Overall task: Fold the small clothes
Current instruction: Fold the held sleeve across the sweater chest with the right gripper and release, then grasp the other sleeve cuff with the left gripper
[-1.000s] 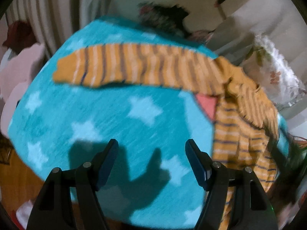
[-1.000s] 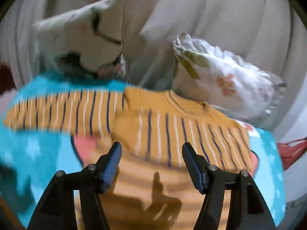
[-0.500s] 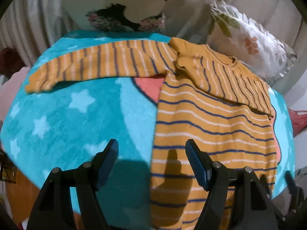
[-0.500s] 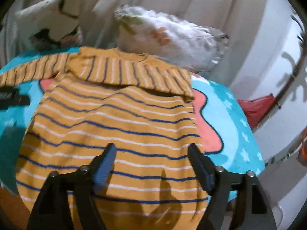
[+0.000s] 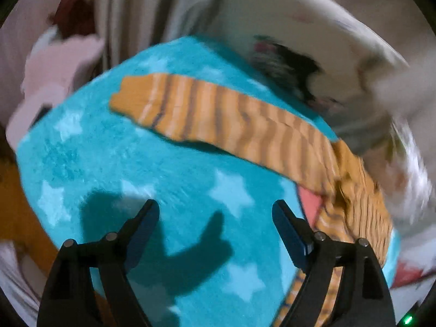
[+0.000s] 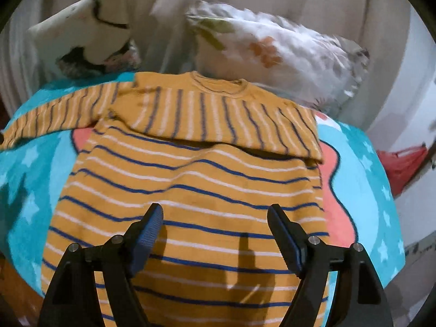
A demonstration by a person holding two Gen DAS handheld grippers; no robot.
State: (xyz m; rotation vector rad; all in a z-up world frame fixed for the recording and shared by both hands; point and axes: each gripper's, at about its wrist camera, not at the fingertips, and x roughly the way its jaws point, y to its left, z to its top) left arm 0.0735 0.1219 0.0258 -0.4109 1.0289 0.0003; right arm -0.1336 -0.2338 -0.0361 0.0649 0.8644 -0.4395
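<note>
Both grippers hang empty over the work. Left gripper (image 5: pixel 215 230) has its jaws wide apart above bare blanket, having just opened further, with nothing between them. Right gripper (image 6: pixel 215 234) likewise stands spread over the lower body of the sweater, touching no cloth that I can see.

Largest in view is the turquoise star blanket (image 5: pixel 114 163), which carries everything. On it lies the orange striped sweater (image 6: pixel 190 196), front up, collar toward the two pillows (image 6: pixel 275 51) at the far side. One sleeve (image 6: pixel 226 125) is already folded across the chest, lying flat just under the collar. The other sleeve (image 5: pixel 218 120) stretches straight out to the side over the blanket, well clear of the body; the left wrist view is blurred, but the cuff end shows plainly at the far left.

My reading: the fold is partly done, and the outstretched sleeve is the step in hand. The next move calls for the left gripper to reach forward to the cuff, pinch only that one layer, and carry it across the chest onto the folded sleeve, without dragging the body askew. The hem fold would follow.
</note>
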